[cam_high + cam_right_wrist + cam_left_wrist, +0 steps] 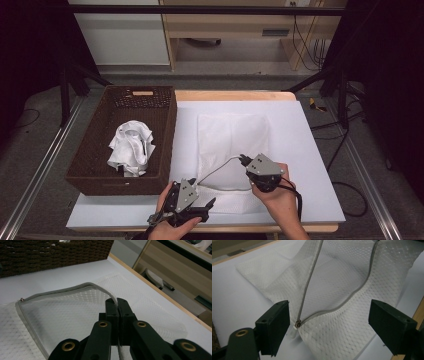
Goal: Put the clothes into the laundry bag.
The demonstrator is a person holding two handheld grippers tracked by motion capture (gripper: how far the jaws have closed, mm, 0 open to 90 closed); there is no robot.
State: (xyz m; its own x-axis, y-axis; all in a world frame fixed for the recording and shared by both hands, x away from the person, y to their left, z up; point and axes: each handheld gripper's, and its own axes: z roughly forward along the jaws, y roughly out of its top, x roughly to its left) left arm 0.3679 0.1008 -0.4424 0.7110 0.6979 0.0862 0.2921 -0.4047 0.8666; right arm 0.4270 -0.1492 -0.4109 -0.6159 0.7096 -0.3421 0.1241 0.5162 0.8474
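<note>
R gripper (117, 305) pinched mesh bag (232, 135) by its zipper edge (62, 291), lifted. L gripper (329, 325) spread; zip pull (294, 331) just ahead, nr one jaw. Bag prob light, floppy, best held by the edge.

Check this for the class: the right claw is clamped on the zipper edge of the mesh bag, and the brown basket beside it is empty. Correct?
Not quite. The basket is not empty: the high view shows a crumpled white cloth inside it. The rest holds: the right claw is clamped on the zipper edge of the mesh bag.
</note>
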